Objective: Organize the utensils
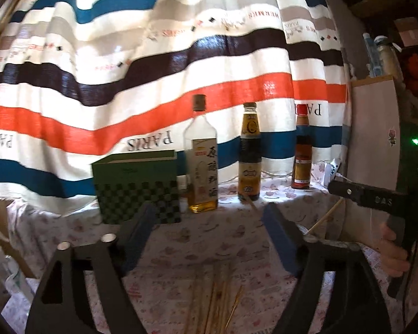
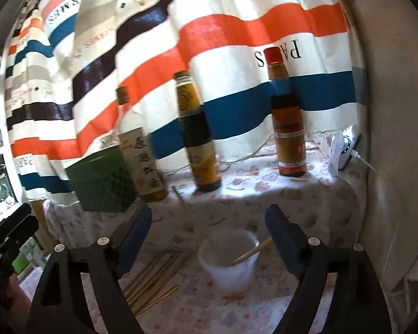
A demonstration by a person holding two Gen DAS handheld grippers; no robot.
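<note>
Several bamboo skewers (image 1: 217,306) lie in a loose pile on the floral tablecloth, below my open, empty left gripper (image 1: 209,217). In the right wrist view the pile (image 2: 153,278) lies at lower left, beside a clear plastic cup (image 2: 231,258) that holds one skewer (image 2: 253,252) leaning on its rim. My right gripper (image 2: 209,220) is open and empty, hovering above and behind the cup. A single skewer (image 2: 182,200) lies farther back near the bottles. The right gripper's body (image 1: 376,200) shows at the right of the left wrist view.
A green checkered box (image 1: 138,186) stands at back left. Three bottles stand in a row behind: a clear one (image 1: 202,164), a dark sauce one (image 1: 249,158), a red-capped one (image 1: 302,153). A striped curtain (image 1: 153,69) hangs behind. A white panel (image 2: 390,139) bounds the right side.
</note>
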